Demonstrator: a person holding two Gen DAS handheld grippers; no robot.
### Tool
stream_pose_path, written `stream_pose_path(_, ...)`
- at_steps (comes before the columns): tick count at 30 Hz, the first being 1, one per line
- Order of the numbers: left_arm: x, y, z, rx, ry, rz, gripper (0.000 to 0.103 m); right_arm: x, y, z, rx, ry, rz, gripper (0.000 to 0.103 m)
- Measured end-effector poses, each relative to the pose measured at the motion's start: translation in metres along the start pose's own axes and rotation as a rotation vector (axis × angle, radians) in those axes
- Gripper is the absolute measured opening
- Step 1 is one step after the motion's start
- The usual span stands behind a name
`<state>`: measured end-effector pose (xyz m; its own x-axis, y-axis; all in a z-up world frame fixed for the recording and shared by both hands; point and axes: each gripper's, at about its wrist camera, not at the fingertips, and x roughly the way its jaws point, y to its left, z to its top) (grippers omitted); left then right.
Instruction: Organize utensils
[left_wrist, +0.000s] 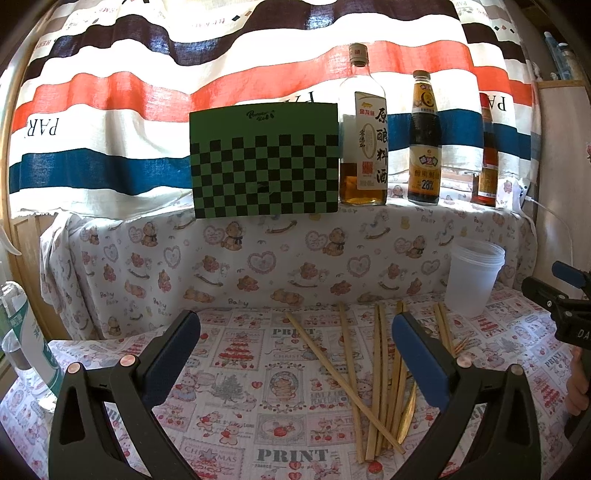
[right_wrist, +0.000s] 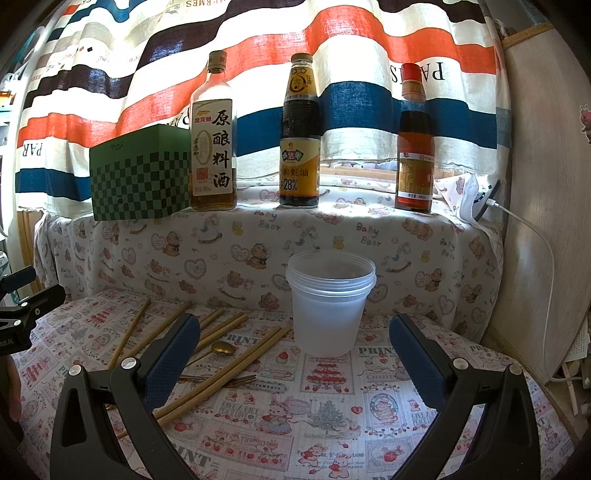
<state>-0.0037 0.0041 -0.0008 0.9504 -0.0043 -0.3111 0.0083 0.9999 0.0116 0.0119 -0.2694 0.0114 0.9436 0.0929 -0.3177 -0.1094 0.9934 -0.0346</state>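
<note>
Several wooden chopsticks (left_wrist: 376, 373) lie loose on the patterned tablecloth, with a gold spoon (right_wrist: 218, 349) and a gold fork (right_wrist: 236, 380) among them. A translucent plastic cup (right_wrist: 328, 306) stands upright behind them; it also shows in the left wrist view (left_wrist: 474, 277). My left gripper (left_wrist: 295, 332) is open and empty, hovering above the cloth just left of the chopsticks (right_wrist: 221, 376). My right gripper (right_wrist: 295, 332) is open and empty, in front of the cup, with the utensils at its left finger. The right gripper's side shows at the left view's edge (left_wrist: 561, 295).
A raised ledge behind holds a green checkered box (left_wrist: 264, 162), a cooking wine bottle (left_wrist: 364, 147), an oyster sauce bottle (left_wrist: 424, 147) and a red-capped bottle (right_wrist: 415, 147). A striped curtain hangs behind. A white cable (right_wrist: 546, 258) runs down the right. A plastic bottle (left_wrist: 26, 339) stands far left.
</note>
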Motion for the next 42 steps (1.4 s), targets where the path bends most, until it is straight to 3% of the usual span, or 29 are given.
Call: stream_pose_path(42,0.0025,0.0035,-0.0011,-0.011,0.015,0.026,0.103,0.0009,-0.0004,0.0000,0.000,0.002,-0.001,0.103)
